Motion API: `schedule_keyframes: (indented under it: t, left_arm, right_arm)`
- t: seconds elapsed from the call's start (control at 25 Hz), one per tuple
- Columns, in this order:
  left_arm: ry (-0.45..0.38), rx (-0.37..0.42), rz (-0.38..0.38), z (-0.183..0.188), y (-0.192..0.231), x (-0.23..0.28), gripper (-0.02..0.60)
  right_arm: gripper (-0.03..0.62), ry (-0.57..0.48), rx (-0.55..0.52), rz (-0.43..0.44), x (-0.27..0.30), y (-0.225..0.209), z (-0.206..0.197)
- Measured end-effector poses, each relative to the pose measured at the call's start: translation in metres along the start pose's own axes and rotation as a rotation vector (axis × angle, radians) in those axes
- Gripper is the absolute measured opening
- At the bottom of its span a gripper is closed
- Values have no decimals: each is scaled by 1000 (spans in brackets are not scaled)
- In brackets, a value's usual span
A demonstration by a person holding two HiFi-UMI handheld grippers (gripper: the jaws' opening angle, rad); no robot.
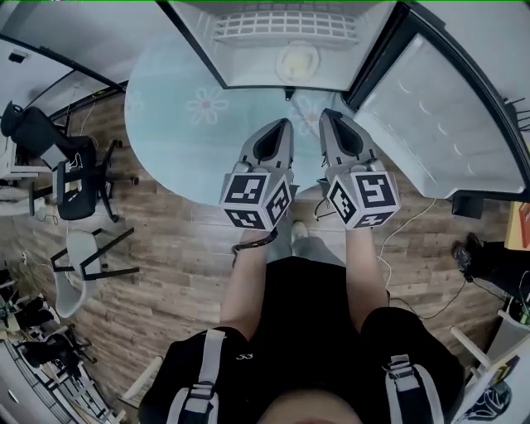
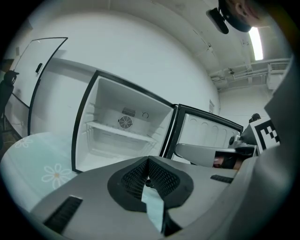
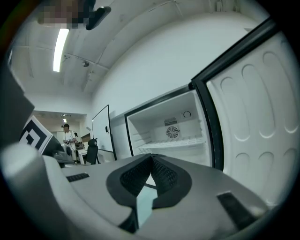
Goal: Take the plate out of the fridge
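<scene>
Both the left claw [image 1: 280, 126] and right claw [image 1: 329, 116] are sitting shut and empty; I'm judging one needs opening, aiming low at the plate [image 1: 298, 60] inside the fridge [image 1: 209, 40].

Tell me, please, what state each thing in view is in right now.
Fridge: open, interior exposed.
Fridge door: swung wide open on the right.
Plate: lying flat on the fridge floor in front of the wire shelf, not yet taken.
Left gripper: shut, nothing between its jaws, outside the fridge.
Right gripper: shut, nothing between its jaws, outside the fridge.
</scene>
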State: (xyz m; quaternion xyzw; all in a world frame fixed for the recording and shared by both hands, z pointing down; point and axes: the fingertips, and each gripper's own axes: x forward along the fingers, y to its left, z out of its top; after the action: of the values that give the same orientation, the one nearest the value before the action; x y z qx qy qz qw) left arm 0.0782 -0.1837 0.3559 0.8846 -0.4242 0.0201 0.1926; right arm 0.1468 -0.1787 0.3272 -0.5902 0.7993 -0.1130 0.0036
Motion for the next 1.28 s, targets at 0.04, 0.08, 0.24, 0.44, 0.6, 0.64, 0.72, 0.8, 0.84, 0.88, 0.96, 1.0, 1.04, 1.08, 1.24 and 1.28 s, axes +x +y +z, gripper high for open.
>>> schedule_keyframes:
  t: [0.04, 0.08, 0.24, 0.44, 0.6, 0.64, 0.72, 0.8, 0.84, 0.88, 0.96, 1.0, 1.04, 1.08, 1.24, 1.28]
  left_arm:
    - [12, -9, 2, -4, 5, 5, -3]
    - [19, -20, 3, -7, 10, 10, -3]
    - [36, -57, 15, -13, 27, 29, -3]
    - [69, -99, 20, -30, 43, 55, -3]
    - [94, -141, 25, -45, 58, 69, -3]
    - [103, -155, 30, -49, 63, 72, -3]
    - [123, -181, 45, -59, 74, 79, -3]
    - [139, -206, 58, -68, 86, 87, -3]
    - [145, -219, 61, -73, 91, 91, -3]
    - [149, -231, 62, -77, 96, 94, -3]
    - [153, -248, 62, -82, 104, 101, -3]
    - [155, -251, 61, -83, 107, 104, -3]
    - [157, -251, 61, -84, 109, 108, -2]
    - [158, -249, 62, -85, 110, 111, -3]
    - [167, -242, 72, -85, 123, 129, -2]
    - [173, -242, 73, -85, 129, 134, 2]
  right_arm:
    - [0, 13, 12, -6, 5, -3, -7]
    - [0, 23, 25, -11, 9, -5, -14]
    - [0, 44, 74, -37, 24, -14, -26]
    - [0, 81, 83, -46, 46, -19, -44]
    - [0, 123, 119, -73, 60, -34, -67]
    - [0, 133, 129, -78, 63, -37, -73]
    - [0, 144, 145, -96, 69, -43, -81]
    - [0, 148, 159, -122, 77, -49, -87]
    - [2, 151, 166, -134, 81, -52, -90]
    - [2, 154, 172, -143, 86, -54, -93]
    - [2, 167, 180, -148, 96, -56, -99]
    - [2, 177, 182, -147, 100, -56, -103]
    - [2, 187, 181, -145, 104, -58, -106]
    - [2, 196, 180, -144, 108, -60, -108]
    - [2, 215, 179, -150, 125, -70, -115]
    - [2, 218, 179, -153, 132, -71, -116]
